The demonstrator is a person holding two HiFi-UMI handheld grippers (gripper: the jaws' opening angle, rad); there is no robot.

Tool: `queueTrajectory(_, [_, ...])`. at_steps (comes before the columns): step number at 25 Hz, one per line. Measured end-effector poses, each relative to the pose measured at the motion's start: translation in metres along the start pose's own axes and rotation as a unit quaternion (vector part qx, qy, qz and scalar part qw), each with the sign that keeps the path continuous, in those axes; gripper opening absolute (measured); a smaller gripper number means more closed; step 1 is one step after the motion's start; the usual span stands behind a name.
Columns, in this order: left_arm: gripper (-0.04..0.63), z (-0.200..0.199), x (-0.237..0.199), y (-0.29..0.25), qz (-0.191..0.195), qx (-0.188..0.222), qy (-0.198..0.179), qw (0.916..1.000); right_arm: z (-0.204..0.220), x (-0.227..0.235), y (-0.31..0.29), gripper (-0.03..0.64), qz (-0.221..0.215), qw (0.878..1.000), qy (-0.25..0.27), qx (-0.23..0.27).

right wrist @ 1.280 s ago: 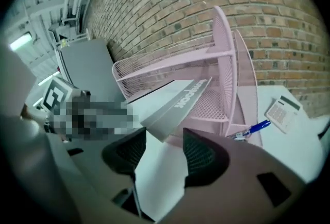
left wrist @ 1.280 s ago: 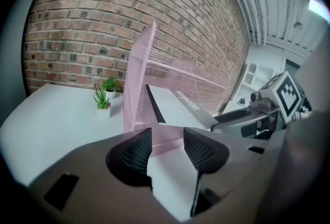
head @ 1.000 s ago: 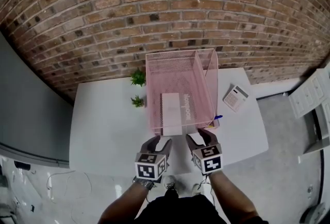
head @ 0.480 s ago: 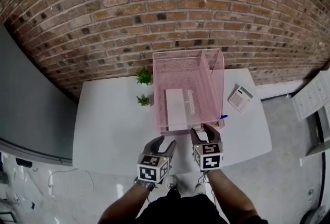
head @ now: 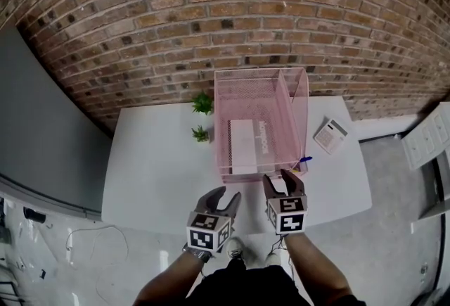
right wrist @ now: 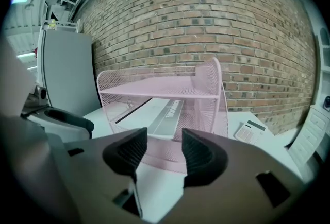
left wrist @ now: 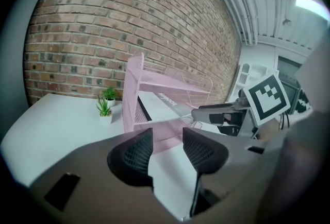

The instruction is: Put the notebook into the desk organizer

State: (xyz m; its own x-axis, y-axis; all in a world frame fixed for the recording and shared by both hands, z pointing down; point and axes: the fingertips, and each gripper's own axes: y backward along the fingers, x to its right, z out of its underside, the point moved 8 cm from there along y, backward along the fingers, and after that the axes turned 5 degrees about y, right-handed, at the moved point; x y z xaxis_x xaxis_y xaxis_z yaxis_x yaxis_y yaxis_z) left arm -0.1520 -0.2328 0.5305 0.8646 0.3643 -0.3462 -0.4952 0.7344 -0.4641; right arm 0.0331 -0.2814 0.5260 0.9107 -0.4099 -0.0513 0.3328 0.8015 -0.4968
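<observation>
The white and grey notebook [head: 242, 145] [right wrist: 160, 112] lies flat on the lower shelf of the pink mesh desk organizer [head: 299, 122] [left wrist: 131, 94] on the white table. My left gripper [head: 225, 195] [left wrist: 167, 138] hovers over the table's front edge, a little short of the organizer. Its jaws are closing slightly and hold nothing. My right gripper [head: 280, 180] [right wrist: 165, 140] is beside it, just in front of the organizer's front right corner. It is open and empty.
A white calculator [head: 330, 134] [right wrist: 251, 132] lies right of the organizer. Two small potted plants [head: 202, 102] [head: 201, 134] stand at its left. A blue object [head: 298, 160] pokes out at its front right corner. A brick wall [head: 211, 9] backs the table.
Both grippers have drawn back from the organizer's front toward the near table edge. The notebook stays on the shelf.
</observation>
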Motion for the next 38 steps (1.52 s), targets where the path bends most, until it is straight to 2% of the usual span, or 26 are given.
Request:
queueTrajectory(4, [0.155,-0.002,0.012,0.012,-0.014,0.017,-0.005,0.9997,-0.005,0.004,0.019,0.208,-0.022,0.999,-0.001,0.025])
queueTrajectory(7, [0.105,-0.004,0.026,0.024,-0.032,0.038,-0.011,0.9987,-0.009,0.006,0.037,0.163,-0.045,0.998,0.006,0.050])
queueTrajectory(8, [0.081,-0.004,0.032,0.029,-0.039,0.045,-0.013,0.9981,-0.011,0.007,0.045,0.127,-0.053,0.997,0.009,0.059])
queueTrajectory(10, [0.035,-0.004,0.046,0.039,-0.053,0.056,-0.019,0.9968,-0.013,0.010,0.062,0.005,-0.073,0.994,0.014,0.080])
queueTrajectory(15, [0.006,-0.003,0.092,0.066,-0.084,0.082,-0.030,0.9926,-0.018,0.019,0.106,0.003,-0.143,0.982,0.010,0.123])
queueTrajectory(21, [0.006,0.010,0.151,0.101,-0.112,0.119,-0.042,0.9857,-0.010,0.030,0.155,0.003,-0.212,0.968,0.015,0.135])
queueTrajectory(25, [0.006,0.034,0.176,0.127,-0.118,0.130,-0.035,0.9838,0.003,0.021,0.176,0.003,-0.248,0.960,0.015,0.131])
queueTrajectory(32, [0.006,0.067,0.179,0.180,-0.137,0.136,-0.009,0.9812,0.021,-0.031,0.199,0.003,-0.292,0.949,0.021,0.115])
queueTrajectory(38, [0.006,0.092,0.158,0.238,-0.131,0.137,-0.002,0.9819,0.033,-0.092,0.230,0.003,-0.286,0.951,0.021,0.115])
